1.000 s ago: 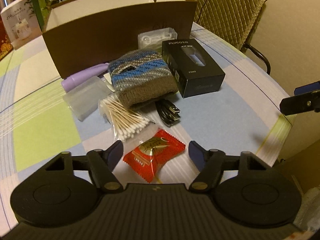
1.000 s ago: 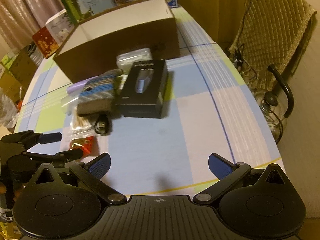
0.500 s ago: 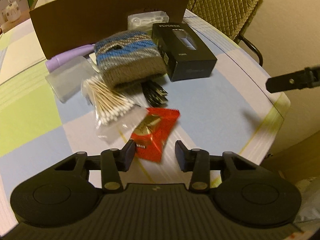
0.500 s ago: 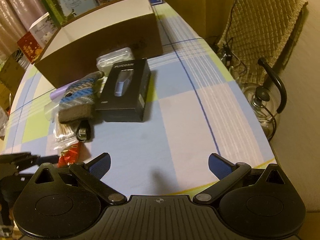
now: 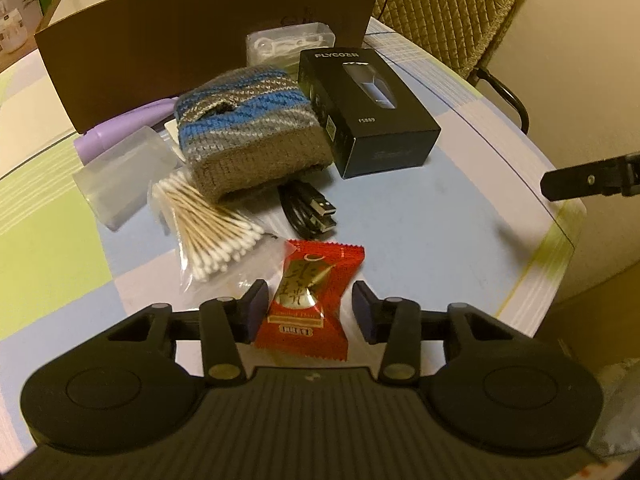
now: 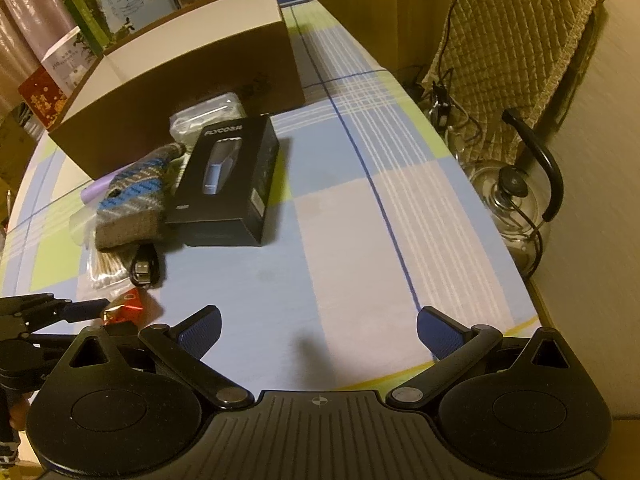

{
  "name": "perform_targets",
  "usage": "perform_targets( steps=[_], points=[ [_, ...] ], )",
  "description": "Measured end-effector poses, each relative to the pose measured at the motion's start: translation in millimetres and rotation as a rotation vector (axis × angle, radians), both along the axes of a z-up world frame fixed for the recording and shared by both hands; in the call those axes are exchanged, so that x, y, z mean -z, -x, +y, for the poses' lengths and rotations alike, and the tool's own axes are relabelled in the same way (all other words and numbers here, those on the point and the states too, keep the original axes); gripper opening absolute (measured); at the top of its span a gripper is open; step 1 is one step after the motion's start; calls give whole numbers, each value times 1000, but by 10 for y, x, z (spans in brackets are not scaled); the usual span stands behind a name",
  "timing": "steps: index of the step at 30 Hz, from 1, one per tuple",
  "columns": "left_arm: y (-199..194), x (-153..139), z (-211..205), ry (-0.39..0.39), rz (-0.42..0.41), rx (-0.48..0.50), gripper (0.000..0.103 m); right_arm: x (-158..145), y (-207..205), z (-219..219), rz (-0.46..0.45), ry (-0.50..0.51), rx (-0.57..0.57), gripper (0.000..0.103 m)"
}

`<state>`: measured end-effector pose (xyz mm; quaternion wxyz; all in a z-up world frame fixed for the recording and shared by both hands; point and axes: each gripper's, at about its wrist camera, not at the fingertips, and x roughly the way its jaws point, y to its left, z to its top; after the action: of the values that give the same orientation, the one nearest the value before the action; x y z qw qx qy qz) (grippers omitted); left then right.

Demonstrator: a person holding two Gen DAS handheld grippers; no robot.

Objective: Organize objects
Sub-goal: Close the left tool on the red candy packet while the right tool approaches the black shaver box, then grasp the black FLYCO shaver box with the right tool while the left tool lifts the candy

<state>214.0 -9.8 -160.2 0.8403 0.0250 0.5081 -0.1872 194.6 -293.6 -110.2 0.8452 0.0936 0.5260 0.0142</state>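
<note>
Left claw apart around red candy packet; right claw wide apart; cardboard box contents hidden.

The black box near the counter's far right edge carries the brand "FLYCOZN" in pale capitals along its top and the code "FS889" lower on the same face. The red candy wrapper at the counter's near edge bears gold Chinese characters and a small white label, neither legible. The cartons beyond the far edge show large Chinese characters too blurred to read with certainty.
</note>
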Motion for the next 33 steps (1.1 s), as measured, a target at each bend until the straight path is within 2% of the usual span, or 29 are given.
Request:
perform_targets(
  steps=[2,4,10,14,25,33],
  points=[
    [-13,9,-16,5,1,-8,35,16,-13,-23,3,3,5,101],
    [-26,25,-42,-1,2,-14,26,26,-30,-43,5,6,7,101],
    [10,26,-67,-2,1,-28,22,52,-119,-22,7,7,-12,101],
    [77,-37,-19,1,-7,-78,22,59,-225,45,-1,3,-43,101],
    [199,-587,302,53,-120,-245,22,46,-668,444,-85,-29,-176,101],
    [187,-669,427,36,-138,-347,22,222,-1049,802,-98,28,-233,99]
  ],
)
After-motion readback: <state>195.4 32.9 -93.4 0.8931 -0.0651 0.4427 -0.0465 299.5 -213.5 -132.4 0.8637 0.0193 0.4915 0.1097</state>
